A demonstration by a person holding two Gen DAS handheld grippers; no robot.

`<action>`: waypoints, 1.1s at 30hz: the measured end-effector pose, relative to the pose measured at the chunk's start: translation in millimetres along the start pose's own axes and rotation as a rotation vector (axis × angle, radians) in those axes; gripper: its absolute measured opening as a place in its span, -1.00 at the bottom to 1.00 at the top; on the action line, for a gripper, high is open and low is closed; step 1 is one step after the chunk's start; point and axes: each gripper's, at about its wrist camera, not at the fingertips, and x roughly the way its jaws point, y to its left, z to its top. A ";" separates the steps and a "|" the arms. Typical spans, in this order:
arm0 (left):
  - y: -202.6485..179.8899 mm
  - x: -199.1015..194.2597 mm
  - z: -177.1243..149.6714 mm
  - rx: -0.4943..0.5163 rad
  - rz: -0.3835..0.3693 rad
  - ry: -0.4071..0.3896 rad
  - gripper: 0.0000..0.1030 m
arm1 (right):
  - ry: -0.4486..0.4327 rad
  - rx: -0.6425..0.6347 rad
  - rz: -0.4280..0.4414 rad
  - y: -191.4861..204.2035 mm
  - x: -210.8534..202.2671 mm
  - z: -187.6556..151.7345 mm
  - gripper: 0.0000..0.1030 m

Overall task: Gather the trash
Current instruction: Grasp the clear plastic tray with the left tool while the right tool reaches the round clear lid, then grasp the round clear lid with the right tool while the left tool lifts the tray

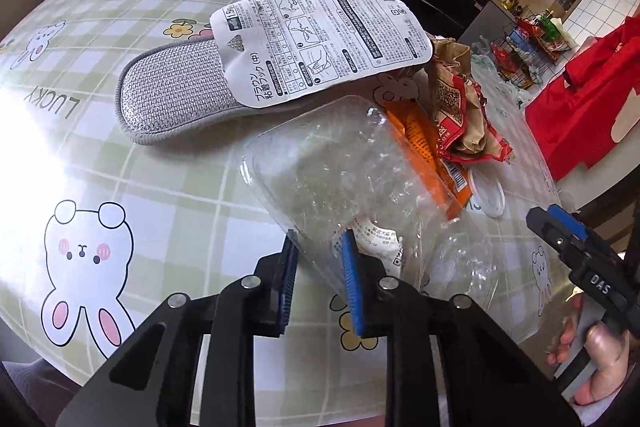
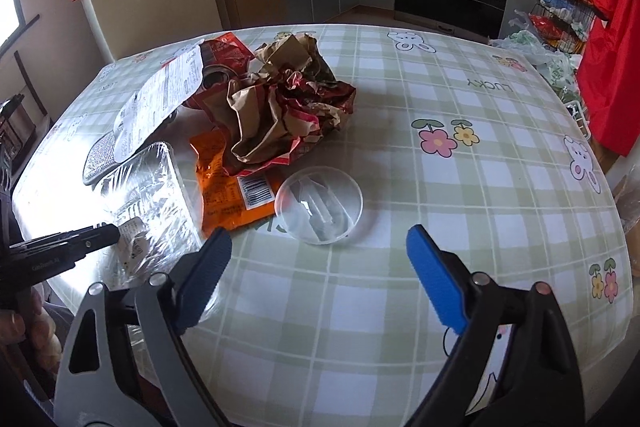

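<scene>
A crumpled clear plastic container [image 1: 340, 183] with a white label lies on the checked tablecloth [image 1: 160, 195]. My left gripper [image 1: 320, 267] is shut on its near wall, one blue pad on each side of the plastic. From the right wrist view the same container [image 2: 148, 187] lies at the left, with the left gripper [image 2: 104, 235] on it. My right gripper [image 2: 316, 239] is open and holds nothing; a clear round lid [image 2: 319, 205] lies on the table just ahead of it. Behind are an orange wrapper [image 2: 228, 195] and a crumpled brown and red paper bag [image 2: 280, 107].
A grey slipper [image 1: 176, 95] lies under a white printed card [image 1: 320, 43]. A red packet [image 2: 224, 55] sits behind the bag. Red cloth [image 2: 608, 47] hangs at the right, near a wire rack [image 2: 560, 7]. Bare tablecloth [image 2: 460, 187] spreads to the right of the lid.
</scene>
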 end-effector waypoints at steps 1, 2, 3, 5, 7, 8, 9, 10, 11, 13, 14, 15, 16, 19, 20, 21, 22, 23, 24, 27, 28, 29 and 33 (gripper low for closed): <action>3.1 -1.8 0.6 -0.002 -0.010 -0.006 -0.66 | 0.010 -0.004 0.003 0.0 5.3 2.0 0.60; 5.5 -4.0 1.5 -0.003 -0.012 -0.015 -0.69 | 0.020 -0.006 0.006 -0.4 11.1 4.3 0.52; 8.3 -7.4 2.4 -0.003 -0.014 -0.026 -0.72 | 0.030 -0.006 0.008 -1.0 17.2 6.4 0.51; 13.1 -15.0 4.6 0.002 -0.018 -0.047 -0.75 | 0.048 -0.008 0.001 -0.7 27.8 9.6 0.48; 18.1 -24.5 7.7 0.011 -0.021 -0.072 -0.79 | 0.068 -0.005 -0.005 -0.9 37.3 12.8 0.46; 21.1 -29.5 9.3 0.015 -0.022 -0.085 -0.81 | 0.079 0.003 -0.005 -1.1 41.3 14.8 0.45; 24.3 -35.0 11.0 0.020 -0.019 -0.102 -0.83 | 0.086 0.012 -0.004 -1.0 45.0 16.4 0.45; 27.9 -40.3 12.1 0.022 -0.020 -0.118 -0.84 | 0.094 0.021 -0.002 -1.0 48.3 18.3 0.45; 32.2 -45.3 13.5 0.024 -0.018 -0.133 -0.85 | 0.099 0.029 -0.002 -0.8 51.5 19.9 0.45; 40.3 -53.6 15.8 0.016 -0.011 -0.150 -0.86 | 0.104 0.042 0.003 0.4 56.5 22.9 0.45; 44.2 -57.2 17.0 0.010 -0.008 -0.158 -0.87 | 0.108 0.044 -0.002 1.5 59.0 24.2 0.45; 47.7 -60.4 18.1 0.008 -0.002 -0.165 -0.87 | 0.114 0.043 -0.012 2.2 61.6 25.1 0.45; 50.3 -63.6 18.9 0.005 0.004 -0.173 -0.87 | 0.120 0.043 -0.020 2.8 64.4 26.0 0.45; 56.0 -71.8 21.4 -0.001 0.011 -0.190 -0.88 | 0.129 0.040 -0.029 4.4 69.3 26.5 0.44; 56.8 -73.7 21.8 0.000 0.013 -0.195 -0.88 | 0.128 0.030 -0.041 5.9 69.5 26.6 0.39; 56.8 -76.0 22.0 0.002 0.014 -0.200 -0.88 | 0.126 0.029 -0.038 6.1 69.6 26.0 0.36; 55.4 -77.4 21.2 0.007 0.015 -0.204 -0.88 | 0.126 0.036 -0.036 5.6 68.8 25.9 0.31; 53.7 -78.9 20.8 0.013 0.015 -0.206 -0.88 | 0.129 0.044 -0.037 4.8 67.9 25.4 0.31; 52.5 -80.4 20.2 0.018 0.014 -0.208 -0.88 | 0.127 0.054 -0.032 4.0 66.0 24.3 0.31; 50.9 -83.9 18.2 0.025 0.005 -0.209 -0.88 | 0.105 0.076 -0.026 3.0 53.3 17.2 0.31; 50.4 -85.8 17.3 0.027 0.005 -0.211 -0.88 | 0.095 0.086 -0.023 2.1 48.1 15.5 0.31; 49.9 -87.9 16.5 0.028 0.004 -0.213 -0.88 | 0.084 0.096 -0.019 1.2 42.3 13.7 0.31; 46.3 -100.4 14.9 0.036 0.001 -0.233 -0.88 | 0.040 0.126 -0.004 1.1 15.9 9.3 0.31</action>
